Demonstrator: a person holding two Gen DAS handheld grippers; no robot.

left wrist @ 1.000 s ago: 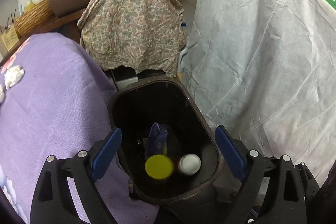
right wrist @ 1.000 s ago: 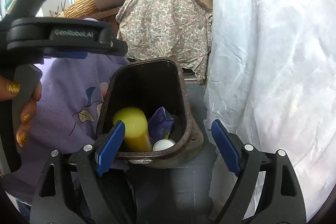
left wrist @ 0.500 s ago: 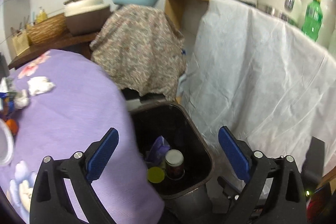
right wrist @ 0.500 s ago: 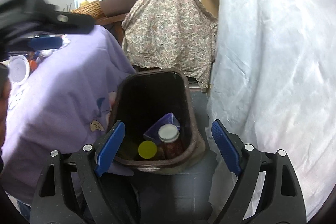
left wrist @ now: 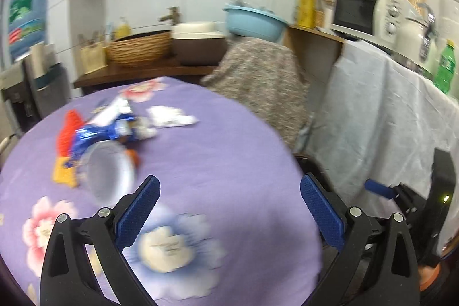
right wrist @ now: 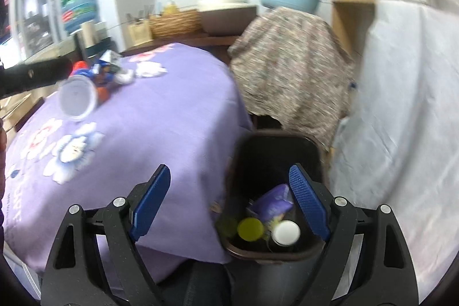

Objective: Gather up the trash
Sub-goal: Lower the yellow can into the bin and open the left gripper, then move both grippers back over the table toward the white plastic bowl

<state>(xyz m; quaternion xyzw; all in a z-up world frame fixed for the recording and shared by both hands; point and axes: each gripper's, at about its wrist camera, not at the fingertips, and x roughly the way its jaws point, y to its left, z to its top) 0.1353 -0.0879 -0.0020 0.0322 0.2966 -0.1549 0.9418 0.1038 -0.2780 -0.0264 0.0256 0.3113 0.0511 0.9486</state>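
Trash (left wrist: pixel 109 134) beside the white cup (left wrist: pixel 107 177), probably wrappers, now faces the left gripper (left wrist: pixel 229 208), swung off the bin (right wrist: pixel 275 191), jaws wide, empty.

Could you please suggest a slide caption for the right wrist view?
Open right hand-held gripper above the bin holding discarded items, with litter on the purple table.

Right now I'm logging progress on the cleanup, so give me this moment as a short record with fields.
left gripper: open, empty, over the purple tablecloth
right gripper: open, empty, near the bin
trash bin: beside the table, holds a purple wrapper, a yellow lid, a white lid
trash on the table: white cup on its side, blue wrapper, crumpled tissue
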